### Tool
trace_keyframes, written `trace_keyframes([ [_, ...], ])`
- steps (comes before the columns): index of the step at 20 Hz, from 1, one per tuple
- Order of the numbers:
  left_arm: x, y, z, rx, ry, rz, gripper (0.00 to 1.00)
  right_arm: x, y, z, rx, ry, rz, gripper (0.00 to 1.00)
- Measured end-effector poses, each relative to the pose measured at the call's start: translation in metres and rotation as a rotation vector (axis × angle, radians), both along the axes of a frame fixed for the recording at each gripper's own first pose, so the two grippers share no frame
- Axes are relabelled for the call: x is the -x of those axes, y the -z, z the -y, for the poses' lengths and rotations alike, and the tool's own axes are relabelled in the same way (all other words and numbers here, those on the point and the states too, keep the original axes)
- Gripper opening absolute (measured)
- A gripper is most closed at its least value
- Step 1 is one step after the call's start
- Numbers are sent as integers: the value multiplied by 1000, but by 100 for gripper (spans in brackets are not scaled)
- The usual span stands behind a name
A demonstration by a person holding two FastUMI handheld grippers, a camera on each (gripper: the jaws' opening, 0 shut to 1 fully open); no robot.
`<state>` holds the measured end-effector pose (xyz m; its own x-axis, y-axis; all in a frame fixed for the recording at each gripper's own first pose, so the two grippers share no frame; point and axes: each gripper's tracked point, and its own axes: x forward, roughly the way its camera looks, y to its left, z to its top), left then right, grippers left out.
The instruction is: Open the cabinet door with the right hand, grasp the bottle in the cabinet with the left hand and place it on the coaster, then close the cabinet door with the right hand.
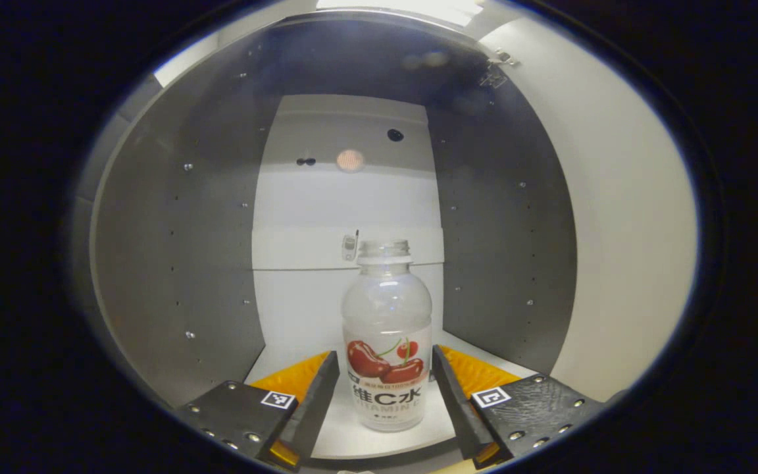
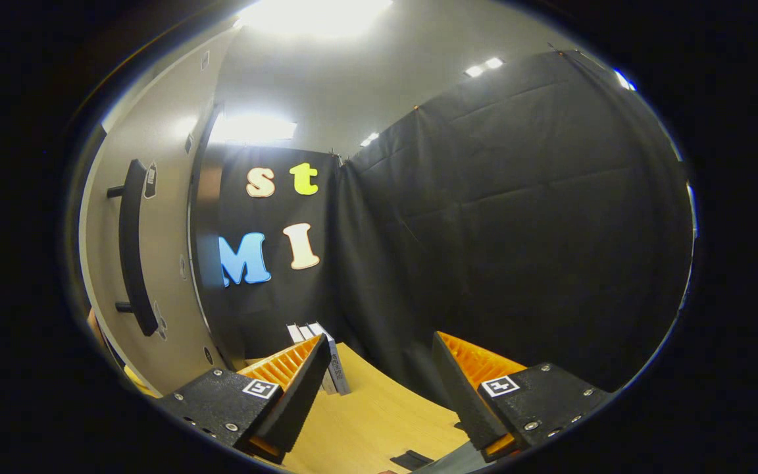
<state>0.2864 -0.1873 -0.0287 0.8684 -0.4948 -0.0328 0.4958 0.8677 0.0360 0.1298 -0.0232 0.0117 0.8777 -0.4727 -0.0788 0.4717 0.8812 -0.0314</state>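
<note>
- Left gripper view: I see the bottle (image 1: 387, 342) upright on the cabinet (image 1: 175, 263) floor, between my left gripper's (image 1: 385, 375) parted fingers, with gaps either side.
- My right gripper (image 2: 379, 368) hangs spread, empty, beside the door (image 2: 155, 250).

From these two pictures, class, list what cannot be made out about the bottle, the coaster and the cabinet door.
- Bottle, left gripper view: whether the fingers touch it; any cap is too faint against the pale back wall.
- Cabinet door, right gripper view: cut off at the left edge.
- Coaster: the dark piece on the table is cut off below.
</note>
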Motion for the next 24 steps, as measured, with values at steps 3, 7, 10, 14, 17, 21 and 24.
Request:
trace_keyframes([
  [3,-1,1,4,21,8,-6,81,1,3,-2,24,-10,-26,96],
  [7,12,-10,-5,35,-5,-8,71,-1,3,-6,37,-59,-27,96],
  [10,37,-27,-25,46,-23,26,72,-1,3,-11,15,-114,-22,95],
  [14,68,-48,-42,26,-62,75,71,5,3,-9,7,-176,-19,95],
  [17,95,-55,-62,37,-88,90,72,10,5,-9,-14,-215,-20,95],
  [21,124,-66,-81,55,-122,105,72,14,4,-11,-13,-270,-25,95],
  [24,148,-64,-94,57,-151,98,77,18,0,-14,-5,-311,-23,95],
])
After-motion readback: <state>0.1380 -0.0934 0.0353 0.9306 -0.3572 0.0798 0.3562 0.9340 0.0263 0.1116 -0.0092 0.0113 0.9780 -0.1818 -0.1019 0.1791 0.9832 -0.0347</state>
